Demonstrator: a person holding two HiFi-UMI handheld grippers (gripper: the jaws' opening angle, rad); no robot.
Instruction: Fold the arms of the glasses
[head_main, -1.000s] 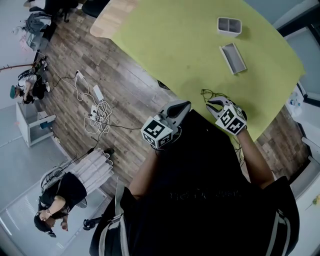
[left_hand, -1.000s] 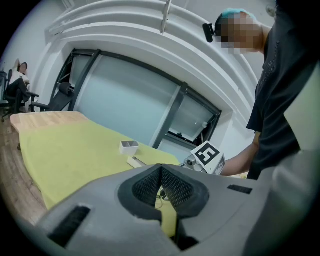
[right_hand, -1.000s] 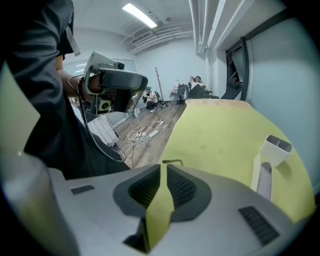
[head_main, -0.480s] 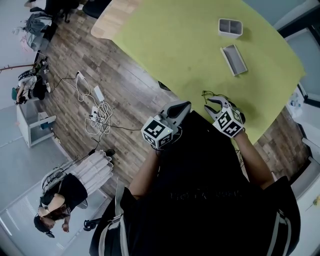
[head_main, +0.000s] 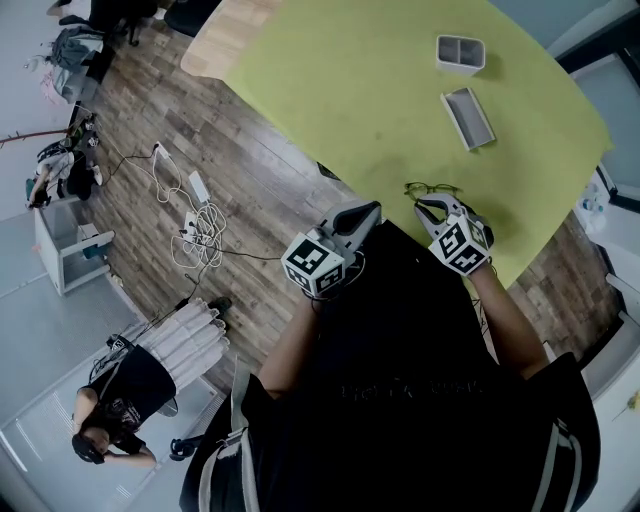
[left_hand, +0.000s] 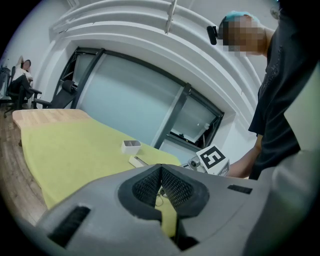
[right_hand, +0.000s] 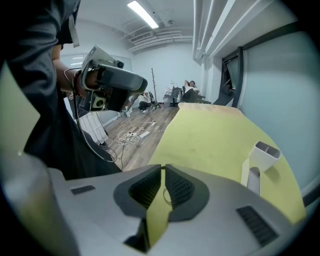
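**A:** The right gripper (right_hand: 163, 169) has its jaws drawn together, tips meeting. A second ago they stood apart over the glasses (head_main: 432, 188).

**B:** Is it holding anything?

**A:** I think not. In its own view, only a thin loop of wire shows through the slot behind the tips. That reads as the frame lying on the table (head_main: 380, 80) beyond, not something pinched, though the wire is so fine I would not swear to it.

**B:** And where are the glasses?

**A:** On the yellow-green table, near its close edge, just beyond the right gripper's tips. They have shifted slightly and now lie as a flatter, more compact line. Earlier a strand of the frame stuck out toward the person.

**B:** So an arm has gone in?

**A:** That is my reading — at least one arm looks folded. The head view is too small to tell whether both are.

**B:** And the left gripper (head_main: 368, 211)?

**A:** Closed as well and empty. It hangs off the table's edge in front of the dark shirt (head_main: 400, 330), apart from the glasses, and it has not moved.

**B:** What next?

**A:** If a second arm is still out, it wants a gentle inward push with the frame steadied — light wire will skate on the table.
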